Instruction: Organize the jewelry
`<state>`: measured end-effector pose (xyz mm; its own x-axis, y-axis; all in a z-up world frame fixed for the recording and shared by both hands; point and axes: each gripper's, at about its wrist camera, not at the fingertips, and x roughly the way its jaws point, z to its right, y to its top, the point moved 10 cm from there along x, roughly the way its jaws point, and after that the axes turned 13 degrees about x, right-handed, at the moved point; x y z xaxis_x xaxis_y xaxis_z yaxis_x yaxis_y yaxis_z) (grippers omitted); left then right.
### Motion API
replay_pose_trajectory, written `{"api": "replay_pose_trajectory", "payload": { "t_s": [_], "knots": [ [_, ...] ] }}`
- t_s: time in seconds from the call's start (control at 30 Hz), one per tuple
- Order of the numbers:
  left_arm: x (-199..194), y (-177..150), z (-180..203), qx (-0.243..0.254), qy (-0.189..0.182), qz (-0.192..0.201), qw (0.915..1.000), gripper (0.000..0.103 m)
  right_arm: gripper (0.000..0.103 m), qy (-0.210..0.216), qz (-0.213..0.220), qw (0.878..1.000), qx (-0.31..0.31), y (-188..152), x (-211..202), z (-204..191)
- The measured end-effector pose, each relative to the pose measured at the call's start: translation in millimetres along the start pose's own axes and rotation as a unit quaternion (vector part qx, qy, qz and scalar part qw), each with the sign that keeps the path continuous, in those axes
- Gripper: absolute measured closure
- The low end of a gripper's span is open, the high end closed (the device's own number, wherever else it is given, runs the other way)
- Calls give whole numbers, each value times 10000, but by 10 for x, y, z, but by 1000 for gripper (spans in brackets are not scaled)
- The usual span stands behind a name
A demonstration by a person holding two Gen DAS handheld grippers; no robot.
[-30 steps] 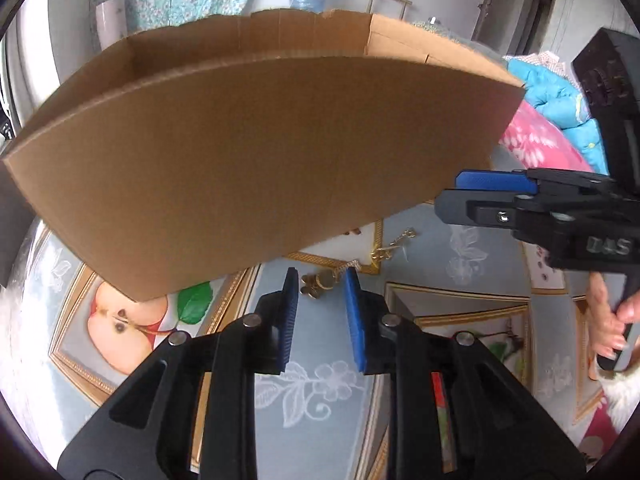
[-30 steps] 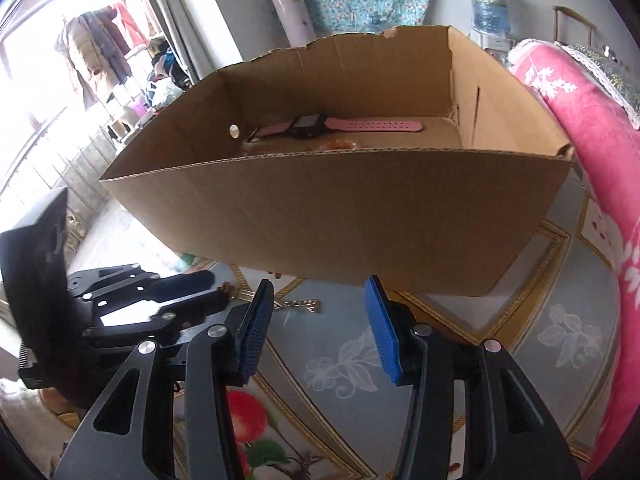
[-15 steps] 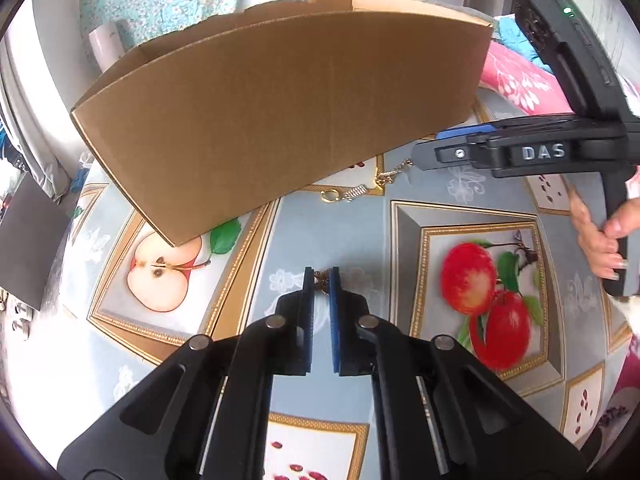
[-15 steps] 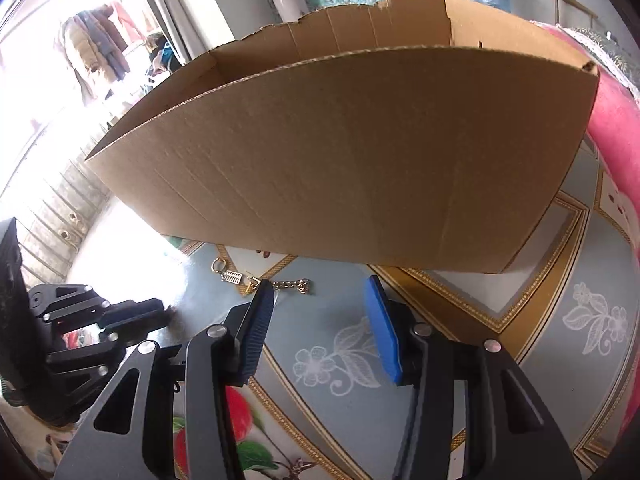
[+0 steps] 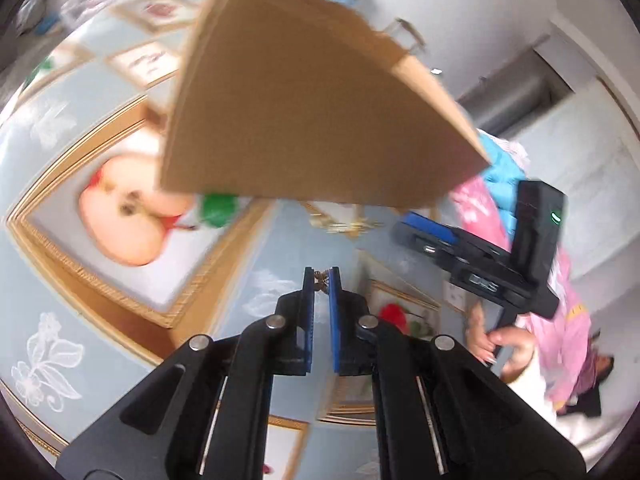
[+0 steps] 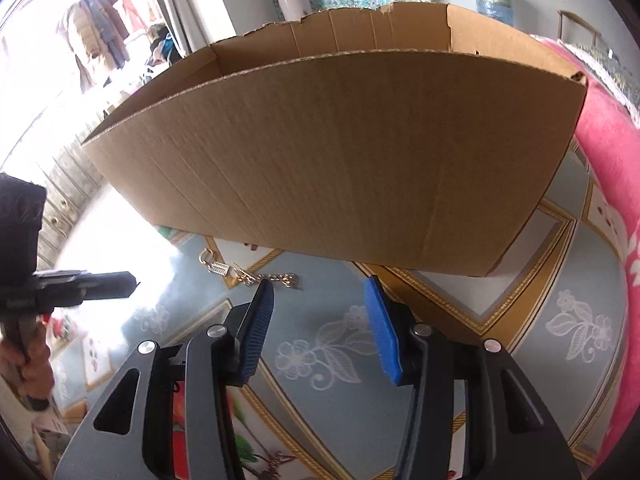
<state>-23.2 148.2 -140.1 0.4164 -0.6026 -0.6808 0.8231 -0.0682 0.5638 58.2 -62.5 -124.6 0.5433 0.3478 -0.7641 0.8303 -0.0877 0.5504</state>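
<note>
Your left gripper (image 5: pixel 321 276) has its blue fingers (image 5: pixel 307 312) nearly together, pinched on a small gold trinket (image 5: pixel 321 277) at the very tips; they have just closed in on it. What kind of piece it is you can't tell, too small and the view is motion-blurred. It sits lifted off the counter (image 5: pixel 256 248), in front of the near wall of the cardboard box (image 5: pixel 304 112).

Your right gripper (image 6: pixel 320 308) is about half open with nothing between its fingers (image 6: pixel 260 328). It hovers over the patterned counter cloth (image 6: pixel 520 320), pointing at the box's front wall (image 6: pixel 340 152). The hand (image 5: pixel 494 340) on its handle shows at the right of the left wrist view, and the gripper (image 5: pixel 476 264) itself shows there too, near the box's right corner.

A gold chain (image 6: pixel 248 274) with a ring clasp lies on the counter just in front of the box's bottom edge, left of the right gripper's left finger and not touched by it. The same chain shows as a gold smear (image 5: pixel 344 226) in the left wrist view, below the box.

The box stands on the counter, top open; its inside is out of sight from both cameras. A pink blanket (image 6: pixel 612 168) lies right of the box.
</note>
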Motion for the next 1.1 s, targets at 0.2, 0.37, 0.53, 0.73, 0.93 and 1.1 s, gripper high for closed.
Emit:
{"api": "replay_pose_trajectory", "payload": {
  "t_s": [0.2,0.37,0.53,0.73,0.93,1.1],
  "knots": [
    [67,-3,1,160,145,-4,9998,97,56,-141,24,9968,-789,-48,53,-168],
    [124,-1,40,295,176,-12,9994,97,53,146,-39,9917,-1274,-61,153,-440],
    [181,0,119,409,153,5,9990,97,97,199,-68,9884,-1504,-70,183,-552],
    [165,-9,155,537,259,1,9982,97,100,-75,457,9856,-1627,-88,-35,-682],
    [134,16,279,621,252,56,9977,97,100,280,681,9920,-1030,162,-433,-578],
    [107,54,403,605,203,102,9979,97,100,977,649,9916,-550,257,-760,-561]
  ]
}}
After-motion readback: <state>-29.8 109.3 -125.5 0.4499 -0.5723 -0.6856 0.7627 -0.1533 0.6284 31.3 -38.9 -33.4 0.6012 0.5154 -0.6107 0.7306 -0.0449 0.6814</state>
